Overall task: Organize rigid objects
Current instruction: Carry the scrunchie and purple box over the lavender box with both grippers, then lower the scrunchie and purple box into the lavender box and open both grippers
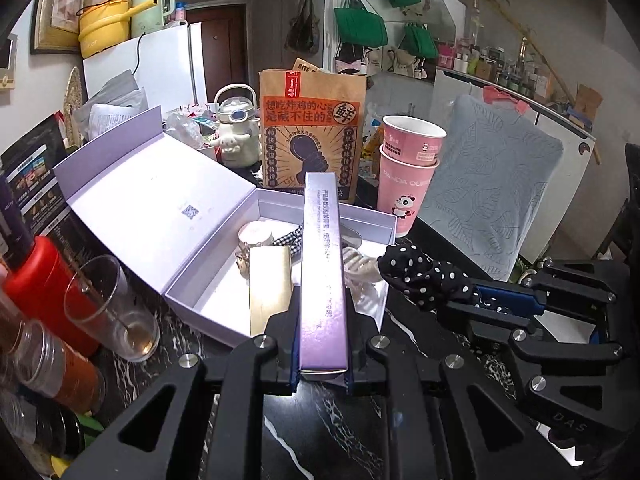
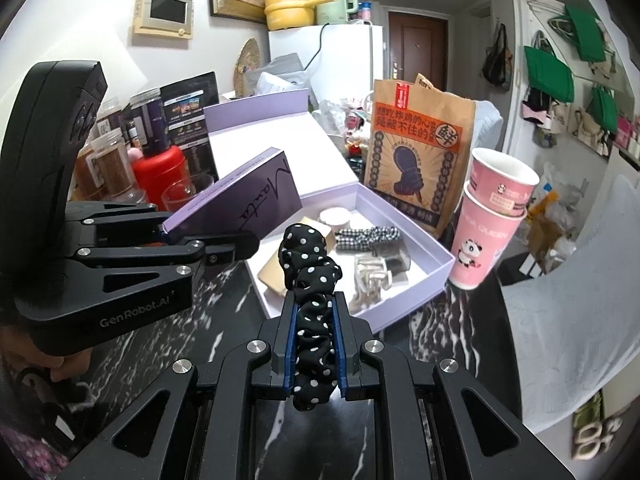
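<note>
My left gripper point(image 1: 323, 312) is shut on a long flat purple box point(image 1: 322, 264), held on edge above the open lilac gift box point(image 1: 208, 308); the purple box also shows in the right wrist view point(image 2: 244, 200). My right gripper point(image 2: 313, 308) is shut on a black polka-dot scrunchie point(image 2: 310, 276), just in front of the gift box point(image 2: 400, 312); it also shows in the left wrist view point(image 1: 424, 276). Inside the gift box lie a gold card point(image 1: 270, 292), a small round tin point(image 1: 256, 236), a checkered scrunchie point(image 2: 368, 236) and a clear hair claw point(image 2: 370, 276).
Two stacked pink paper cups point(image 1: 404, 184) and a brown paper bag point(image 1: 312, 136) stand behind the box. A red bottle point(image 1: 44, 280), a drinking glass point(image 1: 112, 312) and jars point(image 1: 52, 364) crowd the left. The dark marble counter point(image 2: 224, 312) carries it all.
</note>
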